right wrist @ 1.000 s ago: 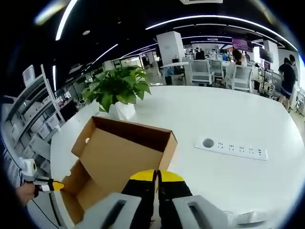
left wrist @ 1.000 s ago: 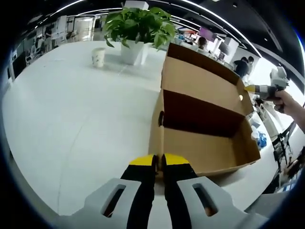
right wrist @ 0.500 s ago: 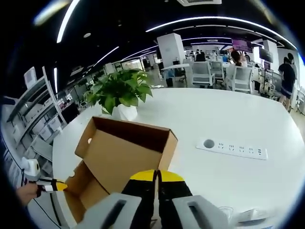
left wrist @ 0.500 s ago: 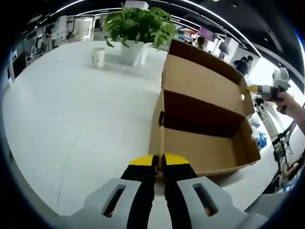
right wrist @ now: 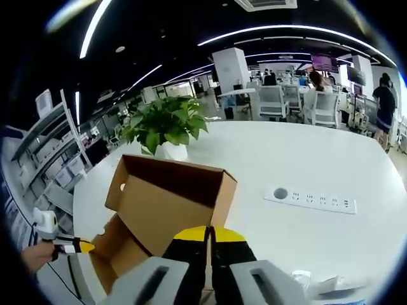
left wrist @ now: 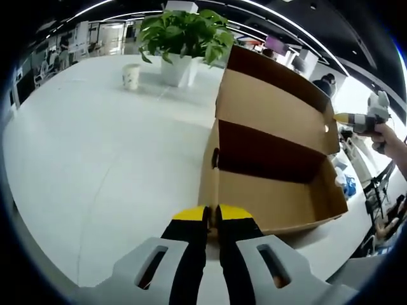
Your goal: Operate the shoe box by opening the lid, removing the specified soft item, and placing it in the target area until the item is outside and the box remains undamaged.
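Lid (left wrist: 273,105) raised further than a second ago, right gripper (right wrist: 208,232) clamped narrow on its edge, left gripper (left wrist: 211,213) pinching shoe box (left wrist: 273,190) wall at frame centre; soft item not visible inside.

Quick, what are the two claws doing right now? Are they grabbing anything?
Left claw: shut, pinching the near edge of the shoe box.
Right claw: shut, at the edge of the box lid; whether it grips the lid cannot be told.
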A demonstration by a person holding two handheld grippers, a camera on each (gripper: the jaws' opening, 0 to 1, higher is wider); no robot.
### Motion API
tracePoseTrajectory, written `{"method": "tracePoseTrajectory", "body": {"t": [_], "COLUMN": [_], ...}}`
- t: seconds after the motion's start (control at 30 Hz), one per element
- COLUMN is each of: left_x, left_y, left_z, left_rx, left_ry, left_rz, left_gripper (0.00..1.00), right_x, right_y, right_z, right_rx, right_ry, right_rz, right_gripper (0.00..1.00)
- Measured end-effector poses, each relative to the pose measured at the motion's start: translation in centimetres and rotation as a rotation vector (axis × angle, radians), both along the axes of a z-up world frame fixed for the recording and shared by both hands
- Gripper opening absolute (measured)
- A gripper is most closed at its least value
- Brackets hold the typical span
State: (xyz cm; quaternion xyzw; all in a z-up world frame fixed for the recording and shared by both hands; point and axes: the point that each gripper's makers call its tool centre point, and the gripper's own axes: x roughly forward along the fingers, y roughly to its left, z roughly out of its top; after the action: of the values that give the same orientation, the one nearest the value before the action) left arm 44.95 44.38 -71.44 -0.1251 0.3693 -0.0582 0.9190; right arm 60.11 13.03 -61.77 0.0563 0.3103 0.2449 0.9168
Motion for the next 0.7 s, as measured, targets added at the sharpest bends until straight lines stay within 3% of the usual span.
{"method": "tracePoseTrajectory", "body": {"t": [0.7], "left_x": [0.0], "left_y": [0.0], "left_z": [0.0], "left_rx": [0.001], "left_ry": [-0.001], "left_rz": [-0.003], "left_gripper": [0.04], "right_x": [-1.2], "right_y": [0.0], "right_z": [0.8], "right_rx": [0.024], "right_ry": [-0.023], "right_rz": [0.011], "right_gripper": [0.0]}}
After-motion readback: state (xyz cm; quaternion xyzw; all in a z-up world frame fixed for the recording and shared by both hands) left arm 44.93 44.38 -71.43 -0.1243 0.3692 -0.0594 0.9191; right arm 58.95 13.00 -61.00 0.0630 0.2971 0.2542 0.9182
